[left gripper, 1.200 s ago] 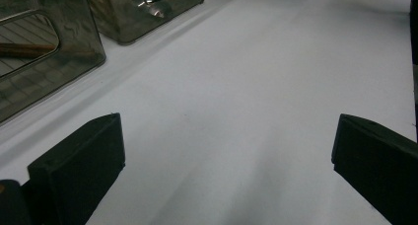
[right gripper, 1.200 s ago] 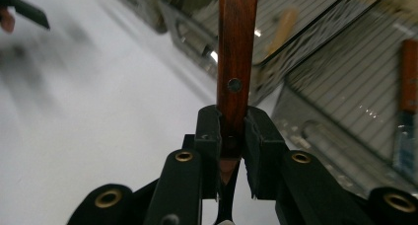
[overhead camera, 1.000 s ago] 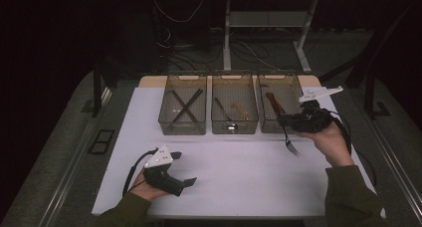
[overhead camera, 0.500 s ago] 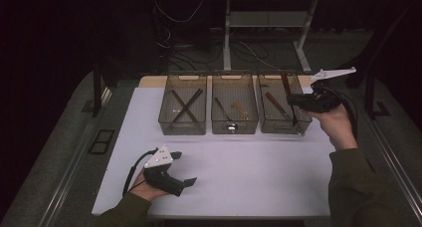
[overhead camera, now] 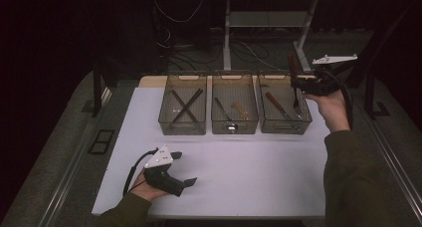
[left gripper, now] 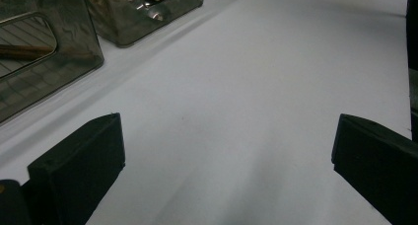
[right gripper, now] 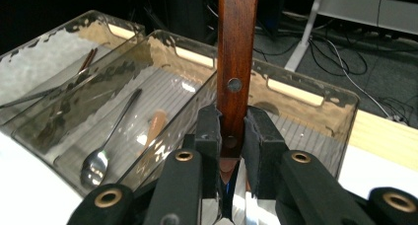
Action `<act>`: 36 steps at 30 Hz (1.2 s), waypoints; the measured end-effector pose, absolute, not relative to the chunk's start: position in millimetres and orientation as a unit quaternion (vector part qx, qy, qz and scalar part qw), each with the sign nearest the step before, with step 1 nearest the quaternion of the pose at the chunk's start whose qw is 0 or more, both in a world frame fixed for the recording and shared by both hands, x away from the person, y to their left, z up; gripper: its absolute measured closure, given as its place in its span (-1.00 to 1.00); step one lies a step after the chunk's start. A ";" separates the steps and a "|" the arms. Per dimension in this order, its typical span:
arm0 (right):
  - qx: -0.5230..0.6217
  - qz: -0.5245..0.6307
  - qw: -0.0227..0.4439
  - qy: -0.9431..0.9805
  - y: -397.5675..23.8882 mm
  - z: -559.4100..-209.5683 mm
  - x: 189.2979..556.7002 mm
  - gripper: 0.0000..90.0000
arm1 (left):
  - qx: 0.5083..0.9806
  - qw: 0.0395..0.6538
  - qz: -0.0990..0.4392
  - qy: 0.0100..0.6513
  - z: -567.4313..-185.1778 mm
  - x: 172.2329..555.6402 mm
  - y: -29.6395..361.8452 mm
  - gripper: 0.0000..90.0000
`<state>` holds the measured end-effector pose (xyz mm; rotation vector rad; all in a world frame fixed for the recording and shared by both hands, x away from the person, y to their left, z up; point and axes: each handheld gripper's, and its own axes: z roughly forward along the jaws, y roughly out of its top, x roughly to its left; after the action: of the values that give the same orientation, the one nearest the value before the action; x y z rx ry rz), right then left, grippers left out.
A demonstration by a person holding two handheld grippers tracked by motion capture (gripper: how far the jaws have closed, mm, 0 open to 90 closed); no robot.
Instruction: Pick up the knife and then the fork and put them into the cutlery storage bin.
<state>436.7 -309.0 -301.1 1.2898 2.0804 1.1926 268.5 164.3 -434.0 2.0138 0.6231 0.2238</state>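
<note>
The desk lies under your left gripper, which rests low on it with jaws spread wide and bare. Your right gripper is clamped on a wooden-handled fork, hanging tines-down over the rightmost bin just below it.

Left gripper: low at the near left of the table, held in the left hand, jaws wide apart. Right gripper: raised in the right hand, jaws clamped on a fork's wooden handle.
</note>
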 end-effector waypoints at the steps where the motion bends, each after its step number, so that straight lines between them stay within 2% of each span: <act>1: 0.468 0.425 0.213 0.745 -308.9 -302.4 439.6 0.73 | 0.829 0.489 0.092 0.256 -434.0 268.5 164.1 -1.00; 16: 0.492 0.390 0.210 0.750 -305.4 -339.1 468.5 0.73 | 0.829 0.491 0.086 0.254 -434.5 268.5 162.7 -1.00; 36: 0.496 0.346 0.184 0.775 -293.4 -387.0 476.3 0.73 | 0.831 0.489 0.082 0.252 -435.6 268.8 161.3 -1.00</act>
<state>476.3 -293.4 -387.0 1.3982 2.1845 0.9764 268.8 161.3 -435.6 2.0199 0.6136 0.1999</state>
